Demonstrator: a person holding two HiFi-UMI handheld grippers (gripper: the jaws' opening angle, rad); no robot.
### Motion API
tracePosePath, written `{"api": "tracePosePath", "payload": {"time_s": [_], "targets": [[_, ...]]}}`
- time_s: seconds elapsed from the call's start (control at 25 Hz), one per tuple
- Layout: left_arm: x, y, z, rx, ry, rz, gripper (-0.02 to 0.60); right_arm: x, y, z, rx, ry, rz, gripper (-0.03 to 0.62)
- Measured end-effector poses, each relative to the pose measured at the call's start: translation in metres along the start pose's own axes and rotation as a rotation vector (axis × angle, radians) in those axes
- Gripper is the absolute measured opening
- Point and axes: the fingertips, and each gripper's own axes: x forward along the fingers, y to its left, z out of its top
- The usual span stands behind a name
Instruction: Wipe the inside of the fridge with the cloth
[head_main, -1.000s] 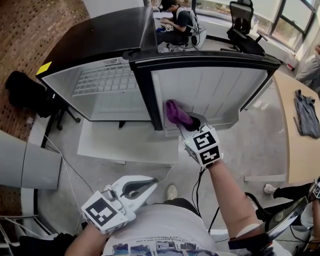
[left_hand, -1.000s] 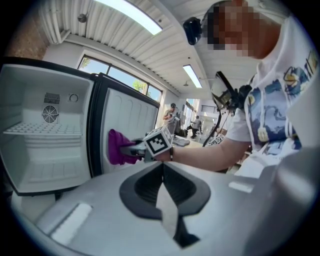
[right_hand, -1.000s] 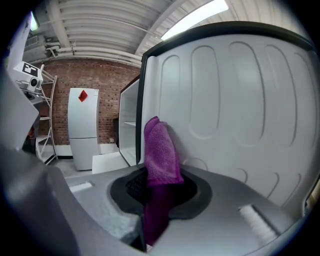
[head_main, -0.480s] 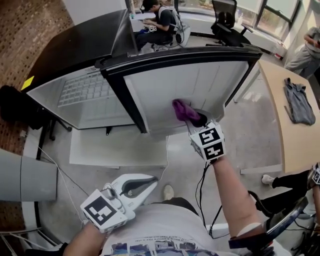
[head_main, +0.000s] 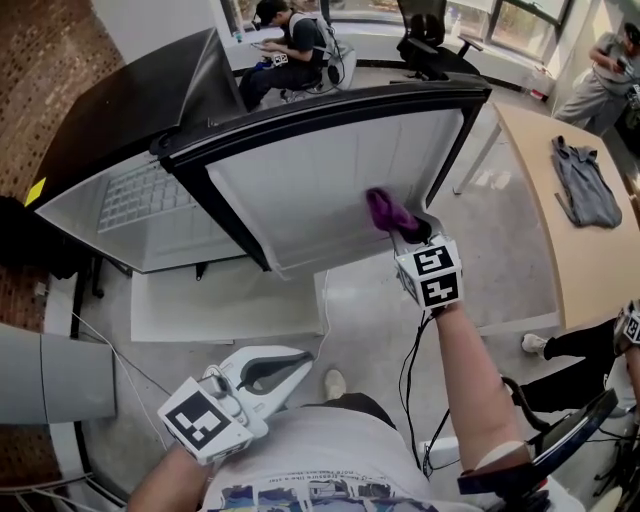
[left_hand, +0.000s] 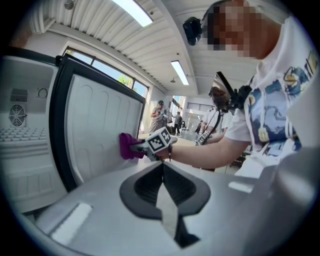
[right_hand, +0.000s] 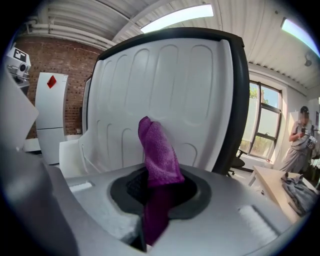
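A purple cloth is pinched in my right gripper and pressed against the white inner liner of the open fridge door, low and towards its right edge. In the right gripper view the cloth stands up out of the shut jaws, in front of the ribbed liner. My left gripper hangs low by my torso, shut and empty. Its view shows the cloth on the door and the fridge's inside with its shelves at the left.
The fridge cabinet stands open at the left, with a white panel on the floor below it. A wooden table at the right carries a grey garment. A seated person and an office chair are behind the fridge.
My right gripper has slid the cloth to the right along the door's liner, from near the hinge side towards the far edge. The left gripper has stayed put.
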Motion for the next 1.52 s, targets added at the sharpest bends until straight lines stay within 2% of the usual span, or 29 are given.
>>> {"api": "tracePosePath", "payload": {"time_s": [0.44, 0.72, 0.88, 1.0, 1.16, 1.52], "targets": [[0.011, -0.003, 0.004, -0.001, -0.003, -0.014, 0.005, -0.012, -0.043, -0.009, 0.013, 0.010, -0.103, 0.066], [0.012, -0.005, 0.000, 0.011, 0.008, -0.023, 0.005, -0.021, -0.049, -0.010, 0.012, 0.000, -0.137, 0.066], [0.010, -0.006, 0.001, 0.006, 0.005, -0.020, 0.005, -0.037, -0.045, 0.001, 0.008, -0.046, -0.145, 0.066], [0.007, -0.006, -0.001, 0.000, 0.009, -0.019, 0.005, -0.051, -0.026, 0.014, 0.011, -0.089, -0.105, 0.066], [0.003, -0.008, -0.004, 0.001, 0.010, -0.021, 0.005, -0.054, 0.023, 0.030, 0.025, -0.138, 0.005, 0.066], [-0.017, -0.003, -0.011, -0.015, 0.011, 0.015, 0.005, -0.003, 0.143, 0.044, -0.048, -0.154, 0.268, 0.066]]}}
